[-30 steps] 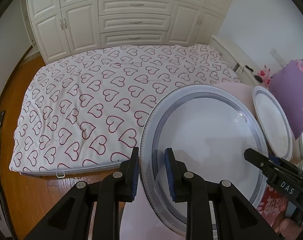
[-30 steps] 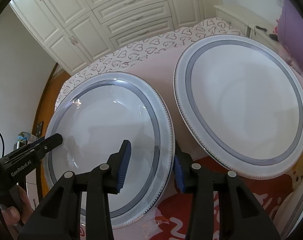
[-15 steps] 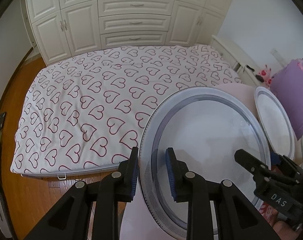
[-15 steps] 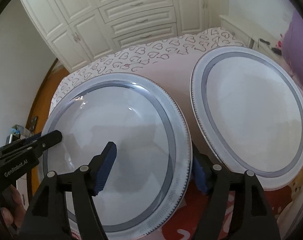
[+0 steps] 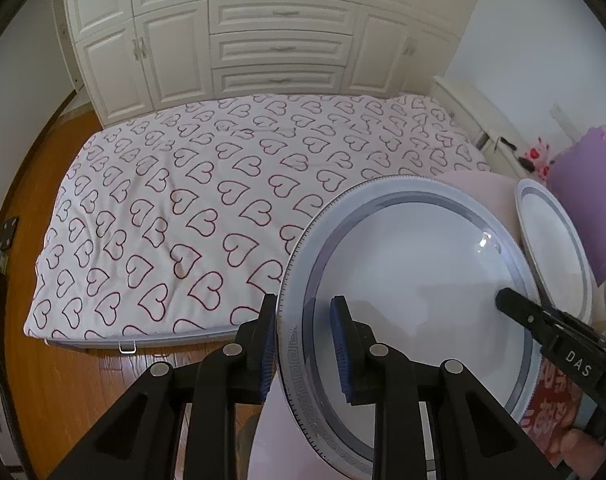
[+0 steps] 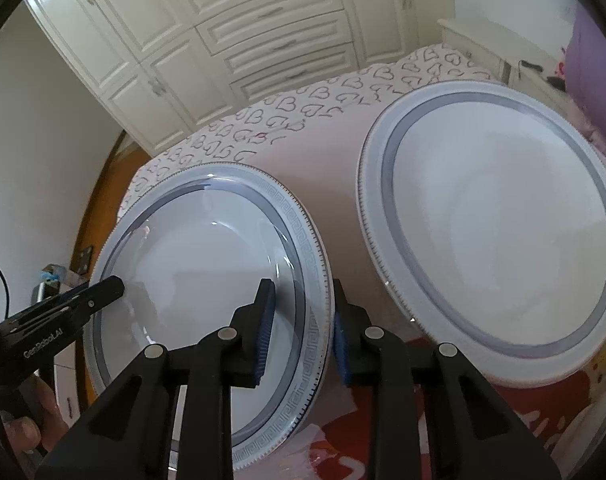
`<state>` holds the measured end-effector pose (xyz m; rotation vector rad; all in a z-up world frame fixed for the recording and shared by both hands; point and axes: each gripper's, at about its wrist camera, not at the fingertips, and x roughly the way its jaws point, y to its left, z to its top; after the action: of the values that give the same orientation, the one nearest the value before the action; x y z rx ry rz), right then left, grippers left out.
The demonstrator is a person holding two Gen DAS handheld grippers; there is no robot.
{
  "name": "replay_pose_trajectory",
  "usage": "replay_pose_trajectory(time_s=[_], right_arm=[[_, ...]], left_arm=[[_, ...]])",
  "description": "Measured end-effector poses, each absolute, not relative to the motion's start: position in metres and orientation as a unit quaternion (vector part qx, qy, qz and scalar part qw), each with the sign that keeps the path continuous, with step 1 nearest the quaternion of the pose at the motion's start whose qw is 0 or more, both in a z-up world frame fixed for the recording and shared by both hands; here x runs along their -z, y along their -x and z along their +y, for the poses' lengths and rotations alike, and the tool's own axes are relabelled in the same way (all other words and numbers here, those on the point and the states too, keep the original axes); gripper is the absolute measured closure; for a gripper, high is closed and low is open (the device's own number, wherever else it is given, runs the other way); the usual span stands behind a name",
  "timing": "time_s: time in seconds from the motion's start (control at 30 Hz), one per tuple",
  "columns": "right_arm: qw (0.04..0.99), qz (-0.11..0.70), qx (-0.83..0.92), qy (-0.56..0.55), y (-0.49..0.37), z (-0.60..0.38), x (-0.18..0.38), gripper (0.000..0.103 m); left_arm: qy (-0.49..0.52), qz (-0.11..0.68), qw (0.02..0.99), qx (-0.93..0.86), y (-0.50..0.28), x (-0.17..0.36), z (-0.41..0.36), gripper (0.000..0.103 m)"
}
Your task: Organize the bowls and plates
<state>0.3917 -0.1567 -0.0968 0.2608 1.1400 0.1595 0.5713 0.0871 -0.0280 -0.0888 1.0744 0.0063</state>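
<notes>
Left tool [image 5: 303,344] clamped, right tool [image 6: 301,328] clamped

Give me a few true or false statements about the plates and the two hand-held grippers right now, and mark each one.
1. The left hand-held gripper has the rim of the near plate between its fingers. True.
2. The right hand-held gripper is closed on the far plate. False: its fingers straddle the near plate's rim on the opposite side, and the far plate lies untouched beside it.
3. The bed cover carries a heart pattern. True.
4. The two plates are stacked. False: they lie side by side with a gap between them.
5. A bowl sits on the near plate. False: nothing is on it.
</notes>
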Motion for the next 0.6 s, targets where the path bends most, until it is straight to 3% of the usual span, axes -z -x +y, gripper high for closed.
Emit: replay_pose_trajectory(time_s=[0.4, 0.47, 0.57, 0.6], right_arm=[[0.822, 0.544, -0.094, -0.141, -0.379, -0.158, 0.090, 0.083], [0.820, 0.546, -0.096, -0.141, -0.379, -0.158, 0.091, 0.083], [0.815, 0.551, -0.103, -0.146, -0.377, -0.161, 0.093, 0.083], [0.814, 0.552, -0.103, -0.146, -0.376, -0.161, 0.093, 0.083]], left_arm=[[0.037, 0.499, 0.866, -0.008, -0.538, 0.015, 0.087, 0.083], [0.035, 0.503, 0.864, -0.011, -0.538, 0.016, 0.088, 0.088], [0.051, 0.509, 0.859, -0.016, -0.540, 0.020, 0.095, 0.071], [0.046, 0.508, 0.860, -0.018, -0.540, 0.019, 0.094, 0.071]])
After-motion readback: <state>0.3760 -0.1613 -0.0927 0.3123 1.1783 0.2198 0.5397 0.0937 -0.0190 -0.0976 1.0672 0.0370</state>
